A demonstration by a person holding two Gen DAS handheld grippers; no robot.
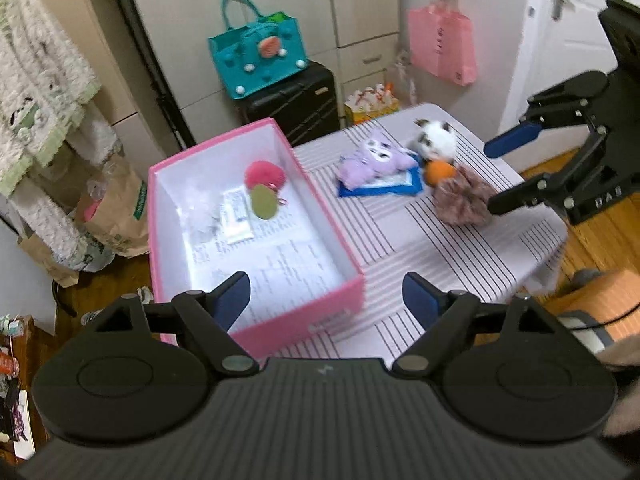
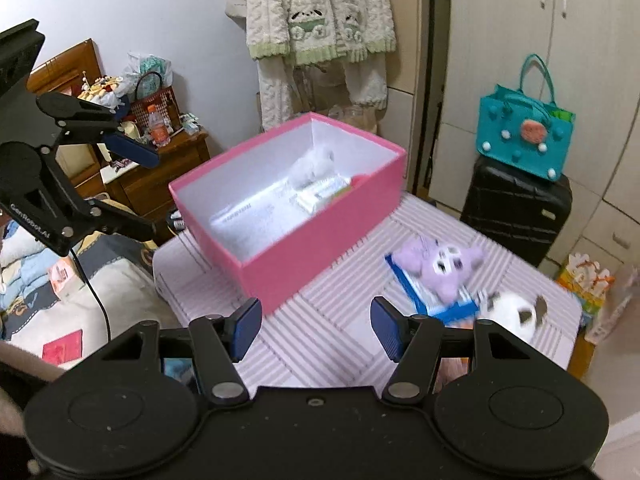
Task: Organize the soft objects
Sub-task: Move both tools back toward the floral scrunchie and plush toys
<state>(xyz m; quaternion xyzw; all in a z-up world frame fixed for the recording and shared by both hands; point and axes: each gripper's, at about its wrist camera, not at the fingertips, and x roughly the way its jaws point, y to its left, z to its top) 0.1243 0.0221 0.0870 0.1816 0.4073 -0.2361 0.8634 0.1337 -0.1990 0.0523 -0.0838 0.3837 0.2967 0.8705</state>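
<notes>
Both grippers empty, jaws apart: left gripper point(image 1: 326, 300) over pink box point(image 1: 340, 256) near corner, right gripper point(image 2: 316, 330) beside it. Purple plush point(image 1: 378, 156) and white plush point(image 1: 438, 142) right of box; pink pompom point(image 1: 264, 174) inside.

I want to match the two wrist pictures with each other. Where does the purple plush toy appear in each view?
Left wrist view: the purple plush toy is right of centre, on the striped table, right of the pink box.
Right wrist view: the purple plush toy is in the right half, below and right of the pink box.
Shared landmark: the teal bag on the black suitcase.
</notes>
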